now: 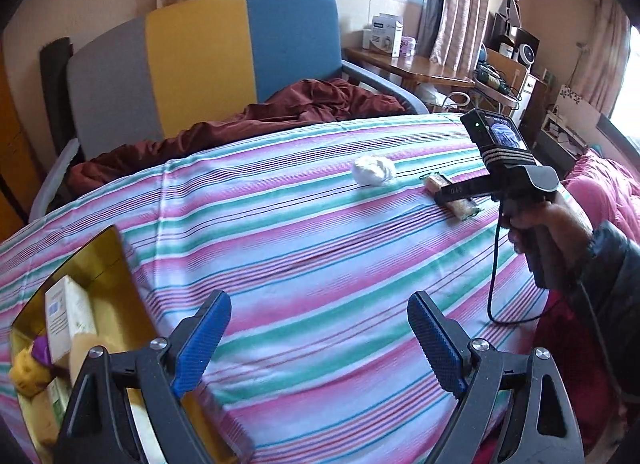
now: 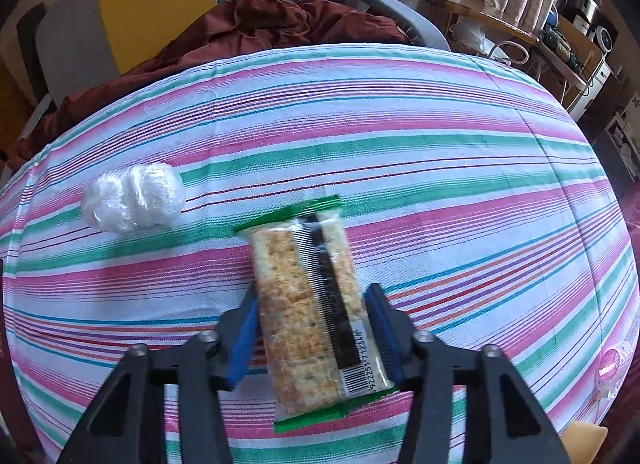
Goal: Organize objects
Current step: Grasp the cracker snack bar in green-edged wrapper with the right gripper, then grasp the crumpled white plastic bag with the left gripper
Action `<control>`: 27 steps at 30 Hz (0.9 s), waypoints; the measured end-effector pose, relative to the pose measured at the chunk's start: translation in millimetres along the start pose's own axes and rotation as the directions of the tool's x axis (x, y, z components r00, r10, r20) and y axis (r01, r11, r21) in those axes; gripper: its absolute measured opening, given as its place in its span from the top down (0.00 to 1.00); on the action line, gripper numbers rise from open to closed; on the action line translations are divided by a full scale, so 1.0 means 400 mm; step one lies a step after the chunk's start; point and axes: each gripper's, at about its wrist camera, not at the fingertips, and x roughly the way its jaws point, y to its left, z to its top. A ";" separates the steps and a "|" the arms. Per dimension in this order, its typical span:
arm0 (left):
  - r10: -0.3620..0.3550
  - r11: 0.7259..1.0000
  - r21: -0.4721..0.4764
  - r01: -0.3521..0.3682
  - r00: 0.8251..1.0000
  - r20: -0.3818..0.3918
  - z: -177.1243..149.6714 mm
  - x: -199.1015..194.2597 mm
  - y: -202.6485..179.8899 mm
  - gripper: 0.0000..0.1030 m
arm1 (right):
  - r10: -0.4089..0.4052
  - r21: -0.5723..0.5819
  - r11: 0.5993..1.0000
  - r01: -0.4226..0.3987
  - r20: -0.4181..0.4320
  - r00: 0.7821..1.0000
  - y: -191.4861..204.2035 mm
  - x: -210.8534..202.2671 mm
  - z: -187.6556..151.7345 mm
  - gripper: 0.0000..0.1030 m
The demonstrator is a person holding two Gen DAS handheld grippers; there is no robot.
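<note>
Gold tin (image 1: 102,260) holds carton (image 1: 70,314); right tool (image 2: 314,328) grips cracker pack (image 2: 308,304); left tool (image 1: 316,344) spread.

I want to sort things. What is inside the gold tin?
Inside the gold tin: a pale box, something yellow and something purple. The left gripper hides the rest.

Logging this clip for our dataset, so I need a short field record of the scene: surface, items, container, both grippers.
surface: striped cloth
cracker packet: between right gripper fingers, on the cloth
white plastic wad: loose, left of packet
gold tin: holds boxes, at the left
left gripper: open, empty
</note>
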 end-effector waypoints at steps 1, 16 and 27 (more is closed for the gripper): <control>-0.003 1.000 0.003 0.003 1.000 -0.006 0.014 0.015 -0.008 0.12 | 0.001 0.000 1.000 -0.001 -0.009 1.000 0.001 -0.002 -0.004 0.58; -0.051 0.999 -0.001 0.051 0.995 -0.087 0.220 0.298 -0.094 0.17 | -0.061 0.118 0.990 0.072 -0.096 0.994 -0.071 -0.016 -0.028 0.59; -0.026 0.988 0.152 0.039 0.996 -0.088 0.337 0.504 -0.166 0.20 | -0.060 0.113 0.991 0.072 -0.111 0.992 -0.076 -0.020 -0.039 0.58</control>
